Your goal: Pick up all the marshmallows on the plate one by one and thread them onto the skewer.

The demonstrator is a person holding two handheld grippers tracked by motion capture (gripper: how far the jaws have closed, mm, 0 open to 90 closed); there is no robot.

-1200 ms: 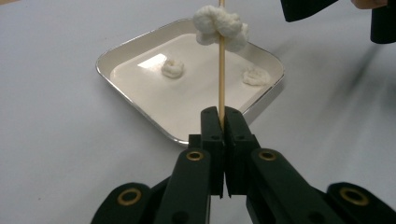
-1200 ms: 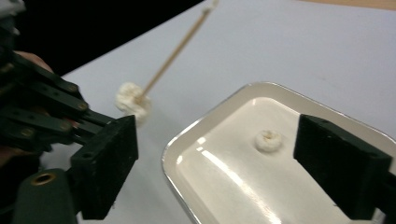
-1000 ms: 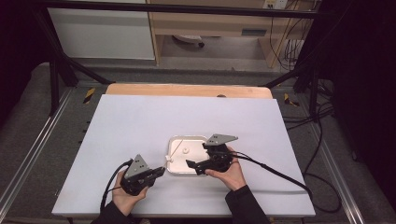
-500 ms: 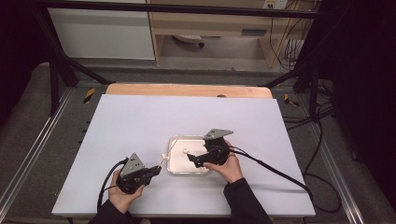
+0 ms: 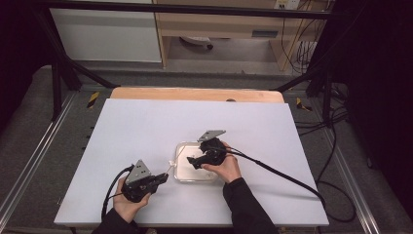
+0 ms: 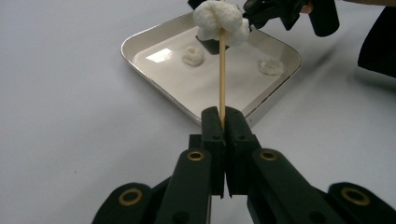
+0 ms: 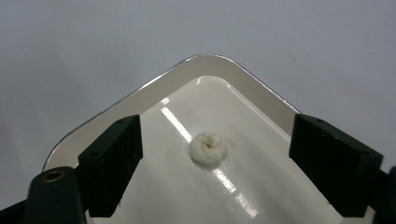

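My left gripper (image 6: 222,119) is shut on a thin wooden skewer (image 6: 222,70) that points at the tray. A white puffy piece (image 6: 219,21) is stuck on the skewer's far end. The shallow white tray (image 6: 154,35) holds two small white pieces (image 6: 193,55) (image 6: 272,66). My right gripper (image 7: 219,135) hangs open over the tray (image 7: 196,63), and a white ring-shaped piece (image 7: 208,148) lies between its pads, untouched. In the high view the left gripper (image 5: 163,178) sits left of and nearer than the tray (image 5: 181,146), and the right gripper (image 5: 192,161) is over it.
The tray stands on a white tabletop (image 5: 146,126) with a wooden strip (image 5: 195,94) along its far edge. A black cable (image 5: 282,175) trails right from the right gripper. Metal rails (image 5: 29,165) run along both sides of the table.
The right gripper has shifted a little left and away, farther over the tray. The left gripper with the skewer has barely moved.
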